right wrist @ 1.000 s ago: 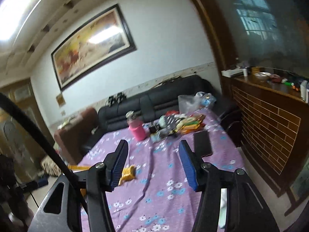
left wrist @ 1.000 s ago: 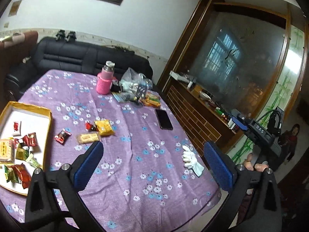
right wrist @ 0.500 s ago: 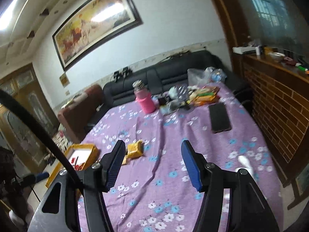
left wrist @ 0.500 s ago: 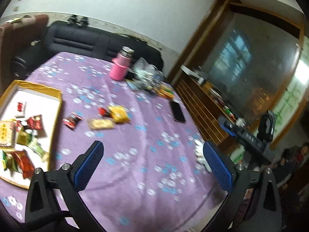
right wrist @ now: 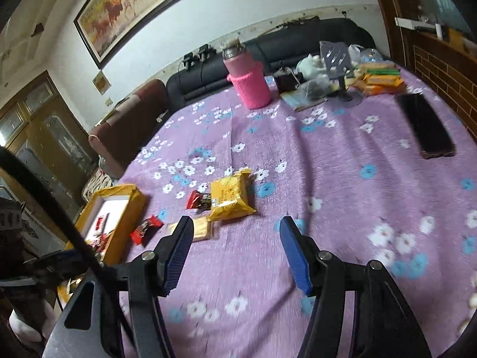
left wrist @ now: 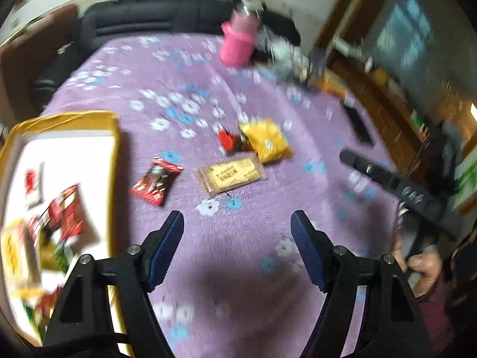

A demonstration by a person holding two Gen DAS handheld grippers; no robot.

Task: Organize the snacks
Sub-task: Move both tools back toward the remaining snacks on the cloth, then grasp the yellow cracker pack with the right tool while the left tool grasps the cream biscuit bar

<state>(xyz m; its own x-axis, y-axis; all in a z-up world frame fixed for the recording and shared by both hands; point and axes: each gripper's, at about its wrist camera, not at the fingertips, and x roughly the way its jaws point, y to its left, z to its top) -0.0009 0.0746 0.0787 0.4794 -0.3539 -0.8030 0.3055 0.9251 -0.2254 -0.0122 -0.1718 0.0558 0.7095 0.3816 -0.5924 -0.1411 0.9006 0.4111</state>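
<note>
Four loose snacks lie in a cluster on the purple flowered cloth of the worktop [right wrist: 342, 164]: a puffy yellow foil packet [right wrist: 230, 196], a small dark red wrapper [right wrist: 199, 200] touching its left edge, a flat tan biscuit bar in clear film [left wrist: 231, 174], and a red-and-black candy sachet [left wrist: 155, 181] nearest the shallow yellow-rimmed box [left wrist: 113, 161], which already holds other snacks.

The left claw [left wrist: 237, 249] hangs above bare cloth just short of the biscuit bar. Its jaws have just been closing, stand at a middling gap, and hold nothing. The right claw [right wrist: 234, 246] is likewise half open and empty, facing the yellow packet.

The step in hand looks like the approach for a pick. To do it well, take one snack per claw, come down square, straddle the narrow side, and avoid pinching cloth. The left view is blurred, so aim probably needs settling first.
</note>
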